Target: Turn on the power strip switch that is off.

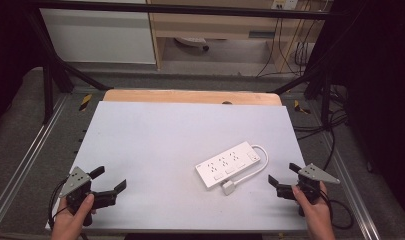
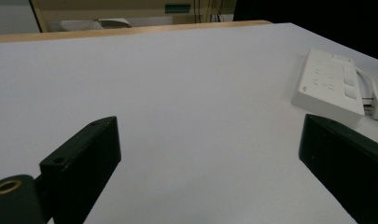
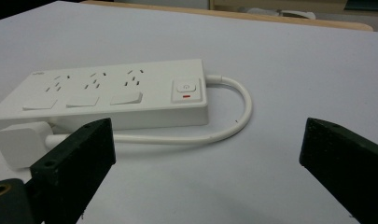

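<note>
A white power strip point(image 1: 228, 163) lies on the white table top point(image 1: 155, 145), right of the middle, with its short white cable point(image 1: 255, 167) looped round to a white plug point(image 1: 228, 187) beside it. The right gripper view shows the power strip point(image 3: 107, 93), its switch with a red mark point(image 3: 186, 89), and the plug point(image 3: 21, 142) close ahead. My right gripper point(image 1: 285, 179) is open at the table's right front, just right of the strip, holding nothing. My left gripper point(image 1: 109, 179) is open at the left front, far from the strip point(image 2: 329, 84).
A wooden strip point(image 1: 190, 96) borders the table's far edge. Black frame bars point(image 1: 55, 75) stand at both back corners, and cables point(image 1: 315, 127) hang off the right side. A cabinet and shelf point(image 1: 210, 30) stand on the floor beyond.
</note>
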The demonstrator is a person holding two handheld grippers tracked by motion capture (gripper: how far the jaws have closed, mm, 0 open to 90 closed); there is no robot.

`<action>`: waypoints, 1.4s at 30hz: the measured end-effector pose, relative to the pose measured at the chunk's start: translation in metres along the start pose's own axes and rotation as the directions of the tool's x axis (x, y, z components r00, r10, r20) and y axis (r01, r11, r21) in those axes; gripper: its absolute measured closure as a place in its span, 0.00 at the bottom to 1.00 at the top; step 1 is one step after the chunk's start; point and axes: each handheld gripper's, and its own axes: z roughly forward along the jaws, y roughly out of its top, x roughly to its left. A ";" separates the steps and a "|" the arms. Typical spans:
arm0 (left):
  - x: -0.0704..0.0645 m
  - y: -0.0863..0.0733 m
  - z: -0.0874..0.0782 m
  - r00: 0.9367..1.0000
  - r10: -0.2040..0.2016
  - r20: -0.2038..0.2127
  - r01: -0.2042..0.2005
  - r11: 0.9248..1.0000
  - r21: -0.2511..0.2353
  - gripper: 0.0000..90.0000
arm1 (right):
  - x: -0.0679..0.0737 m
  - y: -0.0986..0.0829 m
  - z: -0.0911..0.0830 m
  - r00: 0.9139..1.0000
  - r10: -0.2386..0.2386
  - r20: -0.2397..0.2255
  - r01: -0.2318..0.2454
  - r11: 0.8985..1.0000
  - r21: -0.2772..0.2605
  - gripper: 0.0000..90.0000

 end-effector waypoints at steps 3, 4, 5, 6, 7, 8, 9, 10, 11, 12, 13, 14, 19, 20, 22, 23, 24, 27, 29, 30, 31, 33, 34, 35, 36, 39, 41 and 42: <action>0.000 0.000 0.000 1.000 0.002 -0.002 -0.002 1.000 0.005 0.06 | 0.000 0.000 0.000 1.000 0.012 0.001 -0.012 1.000 0.007 0.04; 0.000 0.000 0.001 1.000 0.003 -0.001 -0.003 1.000 0.007 0.06 | 0.000 0.000 0.000 1.000 0.014 -0.002 -0.014 1.000 0.008 0.04; 0.000 0.000 0.001 1.000 0.003 -0.001 -0.003 1.000 0.007 0.06 | 0.000 0.000 0.000 1.000 0.014 -0.002 -0.014 1.000 0.008 0.04; 0.000 0.000 0.001 1.000 0.004 0.000 -0.004 1.000 0.006 0.06 | 0.000 0.001 -0.001 1.000 0.017 -0.004 -0.017 1.000 0.007 0.04; 0.000 0.000 0.002 1.000 0.004 0.000 -0.004 1.000 0.008 0.06 | 0.000 0.001 -0.002 1.000 0.018 -0.003 -0.018 1.000 0.006 0.04; 0.000 0.000 0.002 1.000 0.004 0.001 -0.004 1.000 0.007 0.06 | 0.000 0.001 -0.002 1.000 0.018 -0.003 -0.018 1.000 0.006 0.04; 0.000 0.000 0.002 1.000 0.004 0.001 -0.004 1.000 0.006 0.06 | 0.000 0.003 -0.003 1.000 0.026 -0.001 -0.026 1.000 -0.002 0.04; 0.000 0.000 0.001 1.000 0.002 0.000 -0.002 1.000 0.006 0.06 | 0.001 0.004 -0.004 1.000 0.028 0.003 -0.028 1.000 -0.007 0.04; 0.000 0.000 0.001 1.000 0.000 0.000 0.000 1.000 0.007 0.06 | 0.002 0.006 -0.004 0.999 0.033 0.004 -0.033 0.999 -0.009 0.04; 0.000 0.000 0.001 1.000 -0.001 -0.001 0.001 1.000 0.009 0.06 | 0.002 0.007 -0.005 0.999 0.034 0.005 -0.033 0.999 -0.011 0.04; 0.000 0.000 0.002 1.000 0.000 -0.002 0.000 1.000 0.009 0.06 | 0.003 0.008 -0.005 0.999 0.038 0.002 -0.038 0.999 -0.013 0.04; 0.000 0.000 0.002 1.000 0.000 -0.002 0.000 1.000 0.009 0.06 | 0.003 0.008 -0.005 0.999 0.042 0.000 -0.042 0.999 -0.015 0.04; 0.000 -0.001 0.003 1.000 0.001 -0.001 -0.001 1.000 0.016 0.06 | 0.005 0.014 -0.009 0.999 0.044 0.002 -0.044 0.999 -0.021 0.03; 0.000 -0.001 0.003 1.000 0.006 0.001 -0.006 1.000 0.014 0.06 | 0.005 0.016 -0.011 0.999 0.047 -0.002 -0.047 0.999 -0.024 0.04; 0.000 -0.001 0.003 1.000 0.006 0.002 -0.006 1.000 0.014 0.06 | 0.007 0.018 -0.013 0.999 0.049 -0.004 -0.049 0.998 -0.028 0.04; 0.000 -0.001 0.003 1.000 0.006 0.002 -0.006 1.000 0.014 0.06 | 0.007 0.019 -0.014 0.999 0.044 -0.004 -0.044 0.999 -0.031 0.04; 0.000 -0.001 0.003 1.000 0.003 0.002 -0.003 1.000 0.014 0.06 | 0.008 0.020 -0.015 0.999 0.042 -0.002 -0.042 0.999 -0.031 0.04; 0.000 -0.001 0.003 1.000 0.003 0.001 -0.003 1.000 0.023 0.06 | 0.010 0.023 -0.016 0.999 0.040 -0.011 -0.040 0.999 -0.032 0.03; -0.001 -0.002 0.004 1.000 0.000 0.002 0.000 1.000 0.028 0.06 | 0.012 0.026 -0.016 0.999 0.033 -0.021 -0.034 0.999 -0.022 0.03; -0.001 -0.002 0.004 1.000 -0.001 0.001 0.001 1.000 0.029 0.06 | 0.012 0.027 -0.016 0.999 0.024 -0.023 -0.025 1.000 -0.011 0.03; -0.001 -0.002 0.005 1.000 -0.002 0.000 0.002 1.000 0.031 0.06 | 0.013 0.029 -0.015 0.999 0.022 -0.026 -0.022 1.000 -0.004 0.04; -0.001 -0.002 0.005 1.000 -0.003 -0.002 0.003 0.999 0.034 0.06 | 0.015 0.031 -0.014 0.999 0.022 -0.036 -0.022 1.000 -0.004 0.04; 0.000 -0.002 0.005 1.000 -0.002 -0.004 0.003 0.999 0.037 0.06 | 0.016 0.032 -0.012 0.999 0.017 -0.041 -0.017 1.000 0.000 0.04; 0.001 -0.002 0.005 1.000 -0.013 -0.018 0.014 0.999 0.035 0.06 | 0.016 0.034 -0.011 0.999 0.012 -0.042 -0.012 1.000 0.001 0.04; 0.001 -0.002 0.004 0.999 -0.018 -0.027 0.019 0.999 0.036 0.06 | 0.018 0.035 -0.011 0.999 0.012 -0.040 -0.012 1.000 0.003 0.04; 0.003 -0.003 0.004 0.998 -0.041 -0.041 0.043 0.998 0.035 0.06 | 0.020 0.042 -0.010 0.999 0.007 -0.040 -0.007 1.000 -0.007 0.03; 0.004 -0.003 0.004 0.998 -0.054 -0.044 0.055 0.998 0.034 0.06 | 0.020 0.044 -0.010 0.999 0.006 -0.039 -0.007 1.000 -0.013 0.03; 0.004 -0.003 0.004 0.998 -0.049 -0.044 0.051 0.998 0.035 0.06 | 0.021 0.048 -0.011 0.999 0.008 -0.039 -0.009 1.000 -0.026 0.03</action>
